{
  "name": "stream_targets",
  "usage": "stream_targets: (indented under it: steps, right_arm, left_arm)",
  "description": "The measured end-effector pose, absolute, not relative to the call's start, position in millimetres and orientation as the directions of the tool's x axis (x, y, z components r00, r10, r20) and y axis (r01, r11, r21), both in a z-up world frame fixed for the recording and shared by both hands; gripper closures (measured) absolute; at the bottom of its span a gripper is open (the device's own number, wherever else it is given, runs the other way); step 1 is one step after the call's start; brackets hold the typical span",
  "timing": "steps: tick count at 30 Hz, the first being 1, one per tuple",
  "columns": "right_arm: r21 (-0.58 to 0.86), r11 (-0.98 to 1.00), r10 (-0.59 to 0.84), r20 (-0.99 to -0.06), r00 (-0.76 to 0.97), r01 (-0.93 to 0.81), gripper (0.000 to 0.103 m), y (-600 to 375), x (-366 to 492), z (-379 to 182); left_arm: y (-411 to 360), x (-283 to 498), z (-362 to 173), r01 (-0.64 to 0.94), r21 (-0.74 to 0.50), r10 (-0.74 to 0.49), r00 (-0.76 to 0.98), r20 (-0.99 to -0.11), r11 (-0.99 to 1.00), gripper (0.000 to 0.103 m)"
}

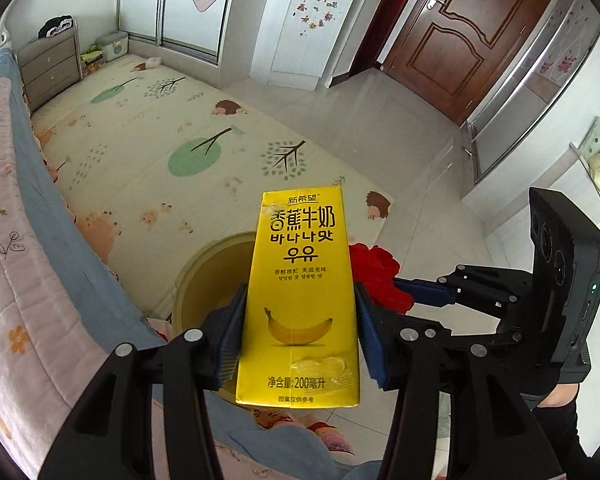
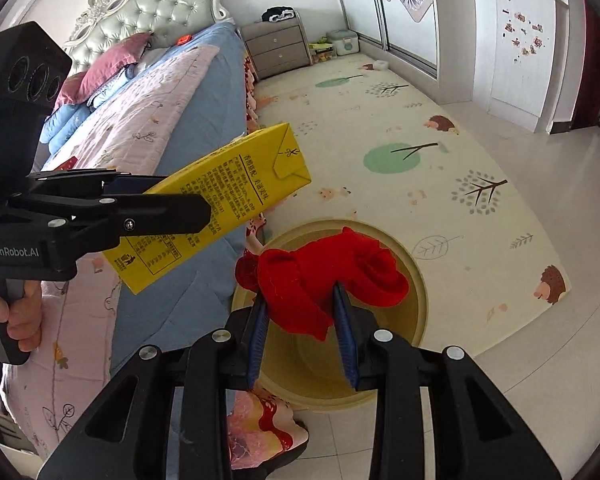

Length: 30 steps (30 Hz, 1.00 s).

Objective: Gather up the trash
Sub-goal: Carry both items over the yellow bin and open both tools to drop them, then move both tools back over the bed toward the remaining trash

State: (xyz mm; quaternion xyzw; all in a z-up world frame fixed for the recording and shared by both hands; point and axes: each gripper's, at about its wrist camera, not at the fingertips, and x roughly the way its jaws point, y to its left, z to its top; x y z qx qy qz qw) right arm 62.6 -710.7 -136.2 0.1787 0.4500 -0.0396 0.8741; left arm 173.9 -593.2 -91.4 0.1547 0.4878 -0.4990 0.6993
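My left gripper [image 1: 300, 332] is shut on a yellow banana-milk carton [image 1: 300, 292] and holds it in the air beside the bed; the carton also shows in the right wrist view [image 2: 228, 192]. My right gripper [image 2: 302, 320] is shut on a crumpled red cloth [image 2: 324, 276] and holds it over the open beige trash bin [image 2: 420, 292]. The cloth also shows in the left wrist view [image 1: 376, 276], to the right of the carton. The bin [image 1: 204, 280] stands on the floor beside the bed, partly hidden behind the carton.
A bed with a pink and blue quilt [image 2: 148, 112] fills the left. A patterned play mat [image 1: 160, 132] covers the floor beyond the bin. A grey drawer unit [image 1: 52, 68] stands at the far wall; a brown door [image 1: 472, 36] is at the right.
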Motion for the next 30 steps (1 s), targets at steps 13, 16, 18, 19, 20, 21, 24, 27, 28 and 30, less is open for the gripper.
stream_targets:
  steps: [13, 16, 18, 19, 20, 21, 24, 27, 28, 30]
  right_arm:
    - [0.264, 0.935, 0.080, -0.810, 0.581, 0.239, 0.029, -718, 66, -145]
    - [0.266, 0.935, 0.084, -0.809, 0.582, 0.235, 0.029, -717, 63, -142]
    - [0.261, 0.937, 0.083, -0.809, 0.582, 0.230, 0.029, -715, 63, -139]
    - [0.257, 0.939, 0.080, -0.809, 0.582, 0.228, 0.029, -714, 62, -136]
    - [0.253, 0.941, 0.078, -0.809, 0.583, 0.225, 0.029, -713, 62, -134]
    - [0.249, 0.943, 0.076, -0.808, 0.584, 0.222, 0.029, -712, 61, -132]
    - [0.236, 0.947, 0.066, -0.805, 0.590, 0.216, 0.030, -708, 59, -123]
    - [0.224, 0.950, 0.052, -0.802, 0.595, 0.219, 0.034, -705, 56, -114]
    - [0.221, 0.950, 0.046, -0.800, 0.598, 0.222, 0.035, -703, 55, -111]
    - [0.219, 0.951, 0.043, -0.794, 0.607, 0.219, 0.035, -700, 52, -104]
  left_arm:
    - [-592, 187, -97, 0.823, -0.205, -0.471, 0.083, -0.878, 0.529, 0.004]
    - [-590, 186, -95, 0.828, -0.204, -0.478, 0.086, -0.874, 0.522, 0.004]
    - [-589, 184, -93, 0.832, -0.195, -0.478, 0.093, -0.873, 0.519, 0.004]
    - [-589, 183, -92, 0.834, -0.195, -0.480, 0.094, -0.872, 0.517, 0.004]
    - [-589, 182, -91, 0.834, -0.198, -0.483, 0.092, -0.871, 0.515, 0.004]
    - [-588, 181, -89, 0.835, -0.202, -0.487, 0.089, -0.869, 0.512, 0.004]
    - [-585, 177, -85, 0.840, -0.203, -0.495, 0.089, -0.864, 0.504, 0.004]
    - [-581, 172, -77, 0.845, -0.193, -0.505, 0.102, -0.857, 0.498, 0.005]
    - [-580, 171, -74, 0.846, -0.193, -0.510, 0.105, -0.854, 0.497, 0.005]
    - [-575, 168, -67, 0.847, -0.187, -0.516, 0.115, -0.849, 0.497, 0.005]
